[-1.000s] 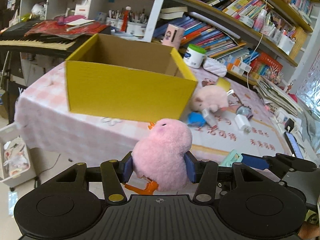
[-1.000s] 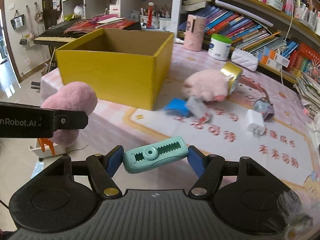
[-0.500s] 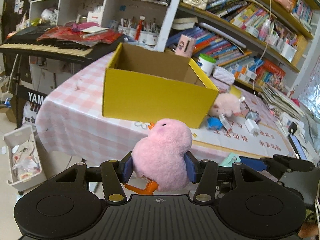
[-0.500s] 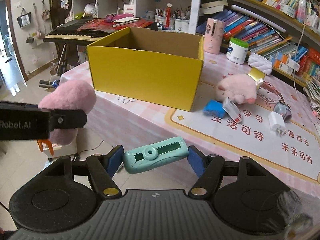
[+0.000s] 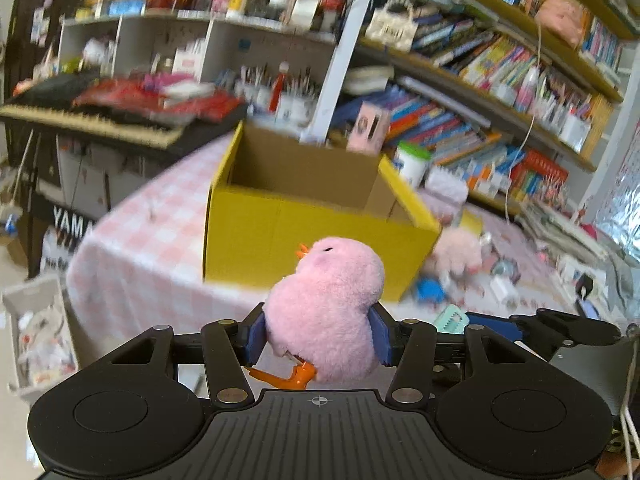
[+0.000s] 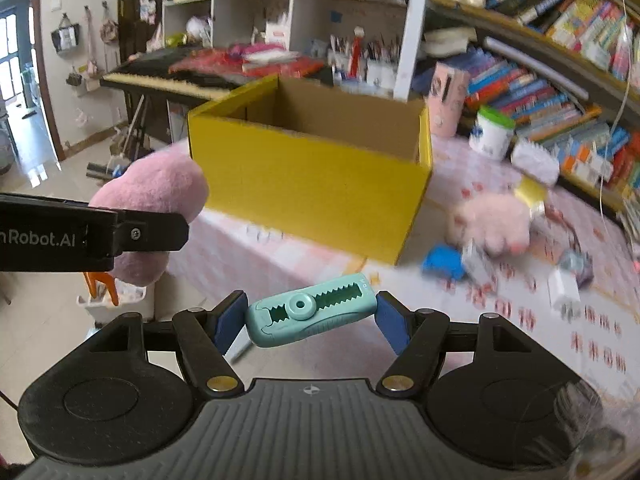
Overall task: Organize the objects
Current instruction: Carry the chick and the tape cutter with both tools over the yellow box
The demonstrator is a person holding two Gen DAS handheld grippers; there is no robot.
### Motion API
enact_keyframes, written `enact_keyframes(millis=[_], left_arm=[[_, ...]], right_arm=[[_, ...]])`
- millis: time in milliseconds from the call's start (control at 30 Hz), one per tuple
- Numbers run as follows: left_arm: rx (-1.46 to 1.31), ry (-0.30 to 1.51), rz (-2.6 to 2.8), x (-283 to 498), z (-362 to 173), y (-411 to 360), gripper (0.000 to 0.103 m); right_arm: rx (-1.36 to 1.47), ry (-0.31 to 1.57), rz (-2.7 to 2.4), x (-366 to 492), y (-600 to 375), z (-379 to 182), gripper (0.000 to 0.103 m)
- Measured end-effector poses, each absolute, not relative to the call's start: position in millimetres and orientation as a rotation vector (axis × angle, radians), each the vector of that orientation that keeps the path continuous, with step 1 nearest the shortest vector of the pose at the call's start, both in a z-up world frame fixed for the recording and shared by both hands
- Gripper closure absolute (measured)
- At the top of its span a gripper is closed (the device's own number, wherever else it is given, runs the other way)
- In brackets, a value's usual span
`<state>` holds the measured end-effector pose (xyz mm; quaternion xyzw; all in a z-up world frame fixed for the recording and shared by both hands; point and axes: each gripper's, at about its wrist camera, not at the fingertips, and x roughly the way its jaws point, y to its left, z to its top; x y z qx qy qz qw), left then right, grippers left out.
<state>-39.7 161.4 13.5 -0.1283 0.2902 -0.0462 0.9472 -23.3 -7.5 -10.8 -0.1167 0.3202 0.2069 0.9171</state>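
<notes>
Plush chick [image 5: 326,308]: pale pink fur, orange beak and orange feet.
Left claw [image 5: 318,338]: black frame, blue pads.
Slider tool [image 6: 312,315]: mint green body, darker green toothed slot.
Right claw [image 6: 308,322]: black frame, blue pads, ribbed grey base.
Box [image 6: 308,184]: bright yellow outside, plain brown cardboard inside.
Bench cloth [image 5: 144,236]: pink and white check; toward the bench's right edge a pale mat [image 6: 520,312] with red characters.
Second plush [image 6: 494,222]: pale pink, lying beside the box.
Small block [image 6: 442,262]: blue, at the box's right corner.
Tub [image 6: 492,132]: white with green lid.
</notes>
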Motion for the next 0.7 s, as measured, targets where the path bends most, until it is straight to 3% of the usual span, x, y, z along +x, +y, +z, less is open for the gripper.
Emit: enact_keyframes(millis=[367,700], left_arm=[[-0.202,0.440,-0.050,41.6,55.5,159.5,0.053],[-0.201,0.563,0.038,115.9,22.8,150.3,0.051]], right_arm=[[-0.184,0.444,0.438,65.8,-4.6,44.5,0.035],[-0.293,0.537,0.519,160.2,7.5,23.8,0.035]])
